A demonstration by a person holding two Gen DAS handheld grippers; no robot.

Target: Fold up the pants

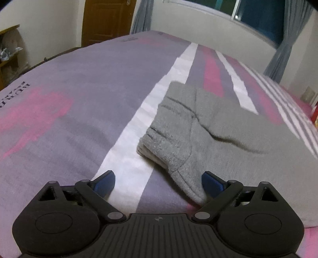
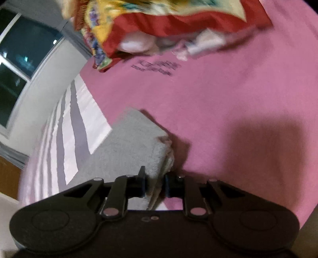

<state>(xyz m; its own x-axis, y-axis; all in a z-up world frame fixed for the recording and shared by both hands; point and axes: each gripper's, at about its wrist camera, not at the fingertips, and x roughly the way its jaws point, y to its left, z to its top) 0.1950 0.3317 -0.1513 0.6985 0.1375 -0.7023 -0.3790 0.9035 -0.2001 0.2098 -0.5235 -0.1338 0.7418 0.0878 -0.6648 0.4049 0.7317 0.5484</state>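
The grey fleece pants [image 1: 208, 135] lie folded on the striped bedspread [image 1: 79, 99]. In the left wrist view my left gripper [image 1: 159, 183] is open just above the bed; the near corner of the pants lies against its right finger [image 1: 211, 183], and the left finger [image 1: 105, 181] rests over a white stripe. In the right wrist view my right gripper [image 2: 155, 186] is nearly closed, with the edge of the grey pants [image 2: 135, 146] between its blue pads. The grip point itself is partly hidden by the fingers.
A red and yellow patterned quilt [image 2: 159, 21] and white cloth lie at the far end of the pink bed area [image 2: 228, 99]. A window [image 1: 258, 17] with grey curtains, a brown door [image 1: 107, 19] and a shelf [image 1: 10, 51] stand beyond the bed.
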